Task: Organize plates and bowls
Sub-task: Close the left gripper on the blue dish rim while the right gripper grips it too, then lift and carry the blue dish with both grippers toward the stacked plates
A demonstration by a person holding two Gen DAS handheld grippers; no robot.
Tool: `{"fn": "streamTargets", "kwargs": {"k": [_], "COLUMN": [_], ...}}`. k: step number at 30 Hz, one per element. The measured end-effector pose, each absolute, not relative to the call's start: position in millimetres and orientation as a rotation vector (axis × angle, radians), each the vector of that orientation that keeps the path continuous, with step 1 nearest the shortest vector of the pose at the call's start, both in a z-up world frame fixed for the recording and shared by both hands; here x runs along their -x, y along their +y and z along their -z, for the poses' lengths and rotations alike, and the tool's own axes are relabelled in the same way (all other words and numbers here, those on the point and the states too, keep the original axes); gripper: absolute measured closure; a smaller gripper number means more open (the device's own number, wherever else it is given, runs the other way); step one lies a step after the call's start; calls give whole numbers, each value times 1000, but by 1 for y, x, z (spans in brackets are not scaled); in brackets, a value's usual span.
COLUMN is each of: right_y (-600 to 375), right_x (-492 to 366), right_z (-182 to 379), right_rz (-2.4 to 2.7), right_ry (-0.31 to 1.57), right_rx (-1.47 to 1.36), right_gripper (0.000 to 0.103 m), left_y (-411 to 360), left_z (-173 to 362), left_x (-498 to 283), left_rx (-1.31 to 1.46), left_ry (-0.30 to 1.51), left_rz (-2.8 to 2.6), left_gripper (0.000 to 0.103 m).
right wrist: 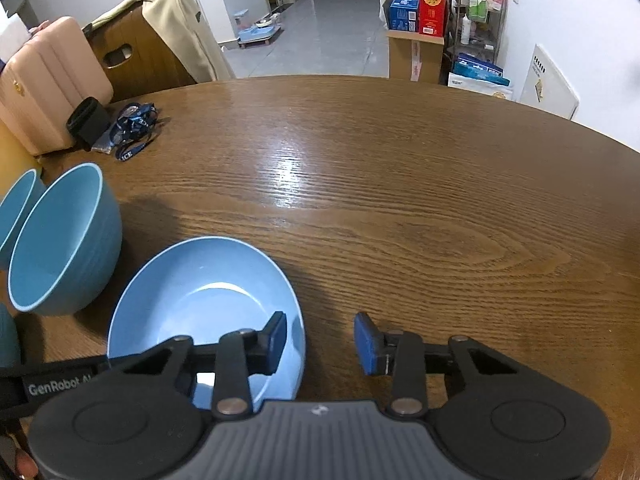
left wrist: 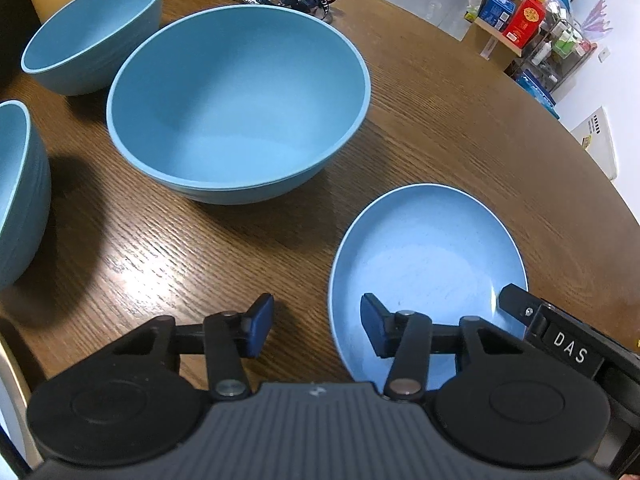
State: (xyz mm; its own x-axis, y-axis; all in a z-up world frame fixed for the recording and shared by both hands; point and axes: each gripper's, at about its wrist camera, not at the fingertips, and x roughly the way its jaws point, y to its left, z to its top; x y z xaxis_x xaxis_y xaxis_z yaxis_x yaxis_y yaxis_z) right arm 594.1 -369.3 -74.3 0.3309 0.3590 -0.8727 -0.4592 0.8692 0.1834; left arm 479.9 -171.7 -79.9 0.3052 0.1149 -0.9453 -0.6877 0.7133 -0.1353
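Gleaming wood-grain table (right wrist: 400, 200), grey tiled floor (right wrist: 320, 32)

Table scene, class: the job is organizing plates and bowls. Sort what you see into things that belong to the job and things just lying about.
Belongs to the job:
- light blue plate
- large blue bowl
- blue bowl behind it
- blue bowl at the left edge
- left gripper
- right gripper

Just lying about:
- blue lanyard
- black pouch
- pink suitcase
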Motion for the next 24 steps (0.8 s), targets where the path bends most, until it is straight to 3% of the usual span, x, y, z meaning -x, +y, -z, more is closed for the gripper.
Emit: {"fn": "streamTargets", "kwargs": {"k": [8,15,24], "right_y": [-367,-366,-367], "right_x": [-603,-604,-604], "right_z": [80,82,82], "right_rz": [-560,-581,-593], "right_ry": [1133,1125,1104], "right_rx": [64,27,31], "right_gripper": [86,95,96], "left_y": [-171,-168,-169], "left_z": [85,86,88], "left_x": [-489,-491,-495], "left_rx": [600,636,615], "left_ry": [1151,1138,1129], "left_rz": [-573,-521,-515], "left_gripper": [64,91,91]}}
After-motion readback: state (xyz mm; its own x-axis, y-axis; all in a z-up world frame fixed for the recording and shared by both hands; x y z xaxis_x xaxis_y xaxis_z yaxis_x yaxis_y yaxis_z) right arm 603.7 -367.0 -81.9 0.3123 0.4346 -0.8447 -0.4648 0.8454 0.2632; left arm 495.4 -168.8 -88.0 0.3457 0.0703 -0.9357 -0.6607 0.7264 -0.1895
